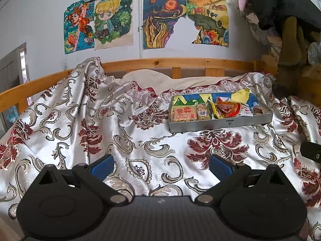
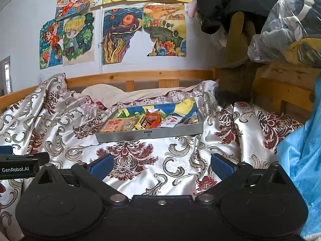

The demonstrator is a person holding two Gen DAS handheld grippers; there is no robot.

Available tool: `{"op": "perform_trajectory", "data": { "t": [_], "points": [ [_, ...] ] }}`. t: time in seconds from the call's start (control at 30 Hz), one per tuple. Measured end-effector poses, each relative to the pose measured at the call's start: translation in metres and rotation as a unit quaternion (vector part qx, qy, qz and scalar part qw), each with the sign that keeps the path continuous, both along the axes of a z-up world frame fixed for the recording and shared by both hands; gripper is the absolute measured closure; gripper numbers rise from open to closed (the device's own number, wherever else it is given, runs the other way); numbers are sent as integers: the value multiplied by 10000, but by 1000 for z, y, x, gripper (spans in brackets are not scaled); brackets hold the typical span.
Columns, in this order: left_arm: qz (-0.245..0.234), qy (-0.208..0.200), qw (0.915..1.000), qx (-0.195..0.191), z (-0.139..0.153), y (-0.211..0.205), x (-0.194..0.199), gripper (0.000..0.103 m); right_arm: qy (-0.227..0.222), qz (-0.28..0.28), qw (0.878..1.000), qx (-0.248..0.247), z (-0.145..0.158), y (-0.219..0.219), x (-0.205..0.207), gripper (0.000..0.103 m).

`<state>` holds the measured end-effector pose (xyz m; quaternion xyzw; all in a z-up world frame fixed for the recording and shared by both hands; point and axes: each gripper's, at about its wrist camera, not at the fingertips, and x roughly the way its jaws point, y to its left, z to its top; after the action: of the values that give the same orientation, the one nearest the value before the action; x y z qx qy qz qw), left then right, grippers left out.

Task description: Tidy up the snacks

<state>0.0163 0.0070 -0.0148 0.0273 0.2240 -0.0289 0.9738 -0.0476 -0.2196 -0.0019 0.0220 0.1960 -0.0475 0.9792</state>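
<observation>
- Left wrist view is showing the left gripper (image 1: 161,165) hovering low over the bedspread (image 1: 128,140), fingers spread wide, blue pads (image 1: 102,165) facing each other, nothing between them and nothing touched.
- At that view's right edge a black corner of the right gripper (image 1: 311,150) is poking in; the right wrist view is showing in turn the left gripper (image 2: 20,164) at its left edge, with white lettering on a black body.
- Right wrist view is showing the right gripper (image 2: 161,165) likewise spread wide and empty, hanging above the cloth.
- Only the right wrist view is catching a light blue fabric (image 2: 301,170) at the right side and a clear plastic bag of clothing (image 2: 289,24) up on the wooden frame.
- Bedspread is looking glossy and satin-like, silver-white with dark red floral and grey scroll motifs, lying in soft wrinkles.
- Farther on, a shallow rectangular grey tray (image 1: 220,123) (image 2: 148,134) is sitting on the bedspread, well apart from both grippers.
- Snacks (image 1: 212,111) (image 2: 140,123) are lying inside it in a row: a flat orange-pink packet at the left, a small nut-like pack, a yellow wrapper, a red-orange pouch, white packets at the right.
- Beyond the tray, a cream pillow (image 1: 152,78) is resting against the pine bed rail (image 1: 180,63).
- Farthest, colourful hand-drawn pictures (image 1: 112,22) are hanging on the white wall.
</observation>
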Motion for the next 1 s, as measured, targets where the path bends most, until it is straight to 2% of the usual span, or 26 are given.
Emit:
{"op": "perform_trajectory", "data": {
  "t": [1.0],
  "points": [
    [-71, 55, 10000, 14, -1, 1, 1, 0, 66, -35, 10000, 11, -2, 0, 2, 1]
  ]
}}
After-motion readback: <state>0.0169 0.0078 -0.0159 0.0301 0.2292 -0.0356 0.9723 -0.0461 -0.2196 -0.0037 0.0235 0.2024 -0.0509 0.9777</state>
